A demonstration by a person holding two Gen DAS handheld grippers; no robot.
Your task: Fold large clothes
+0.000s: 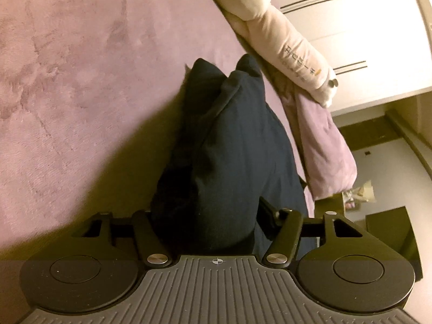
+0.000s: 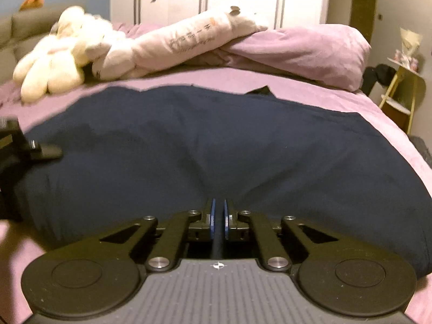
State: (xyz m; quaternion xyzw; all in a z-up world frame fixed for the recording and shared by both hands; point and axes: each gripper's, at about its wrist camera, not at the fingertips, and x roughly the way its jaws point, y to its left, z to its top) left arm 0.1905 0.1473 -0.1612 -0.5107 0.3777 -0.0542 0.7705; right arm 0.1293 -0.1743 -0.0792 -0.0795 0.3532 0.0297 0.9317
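The navy garment [image 2: 216, 145] lies spread on the pink bed [image 2: 378, 113]. Right tongs [image 2: 217, 216] pinch its near edge; left tongs [image 1: 205, 216] clasp a bunched fold. Plush toys [image 2: 54, 62] and a rolled duvet [image 2: 310, 51] crowd the far side.

Black linkage grippers [image 2: 218, 216] — silver screws, blue pads [image 2: 213, 216], ribbed grey housings
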